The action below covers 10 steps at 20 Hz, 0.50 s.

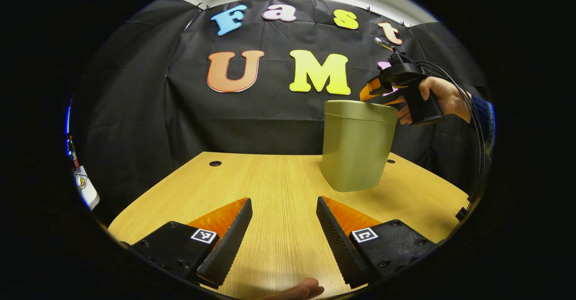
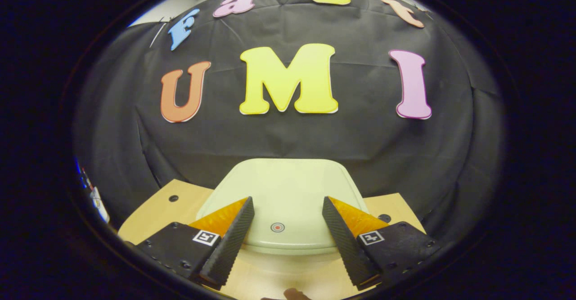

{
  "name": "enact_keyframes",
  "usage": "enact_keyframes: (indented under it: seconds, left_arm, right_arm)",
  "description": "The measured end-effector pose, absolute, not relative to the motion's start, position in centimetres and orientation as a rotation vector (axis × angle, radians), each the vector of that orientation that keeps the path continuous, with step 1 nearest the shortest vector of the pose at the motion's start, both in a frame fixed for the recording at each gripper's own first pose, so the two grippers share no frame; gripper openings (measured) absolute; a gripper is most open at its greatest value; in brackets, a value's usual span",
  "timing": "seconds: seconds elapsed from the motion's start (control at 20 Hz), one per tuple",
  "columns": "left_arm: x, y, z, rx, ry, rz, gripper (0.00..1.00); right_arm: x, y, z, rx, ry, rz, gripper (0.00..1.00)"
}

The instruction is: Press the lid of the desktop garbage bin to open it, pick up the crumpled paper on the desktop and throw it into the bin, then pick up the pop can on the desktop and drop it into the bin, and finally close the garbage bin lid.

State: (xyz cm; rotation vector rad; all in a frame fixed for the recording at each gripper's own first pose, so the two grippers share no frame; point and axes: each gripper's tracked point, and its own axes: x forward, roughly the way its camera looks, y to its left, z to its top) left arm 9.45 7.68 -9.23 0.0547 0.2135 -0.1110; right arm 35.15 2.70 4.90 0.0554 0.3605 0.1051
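We see the wooden table (image 1: 279, 174) stretching out in the left gripper view, with two small round holes near its far edge. On its right half stands the green garbage bin (image 1: 357, 149), upright, lid closed. In the right gripper view we look down on that lid (image 2: 288, 192), pale green and flat on the bin, with a small round red-centred button (image 2: 277, 227) near its front edge.

Our left gripper (image 1: 283, 228) hovers low over bare tabletop, its fingers spread wide with nothing between them, well apart from the bin. Our right gripper (image 2: 284, 230) is just above the lid's front edge, its fingers wide apart and holding nothing, the button between them. From the left gripper view, that gripper sits at the bin's upper right rim, held by a hand (image 1: 438, 95).
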Motion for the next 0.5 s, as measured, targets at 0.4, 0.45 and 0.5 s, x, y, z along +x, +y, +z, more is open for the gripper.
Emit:
enact_keyframes:
  seconds: [0.4, 0.45, 0.5]
  left_arm:
    - [7.8, 8.7, -8.4, 0.077, 0.201, -0.069, 0.93]
    - [7.4, 8.7, -8.3, 0.081, 0.2, -0.064, 0.93]
    - [7.2, 8.6, -8.2, 0.083, 0.201, -0.057, 0.93]
  right_arm:
    - [33.8, 3.2, 6.7, 0.068, 0.302, 0.131, 0.94]
    - [33.1, 3.2, 7.2, 0.073, 0.294, 0.136, 0.94]
    - [32.5, 3.1, 7.5, 0.061, 0.287, 0.14, 0.94]
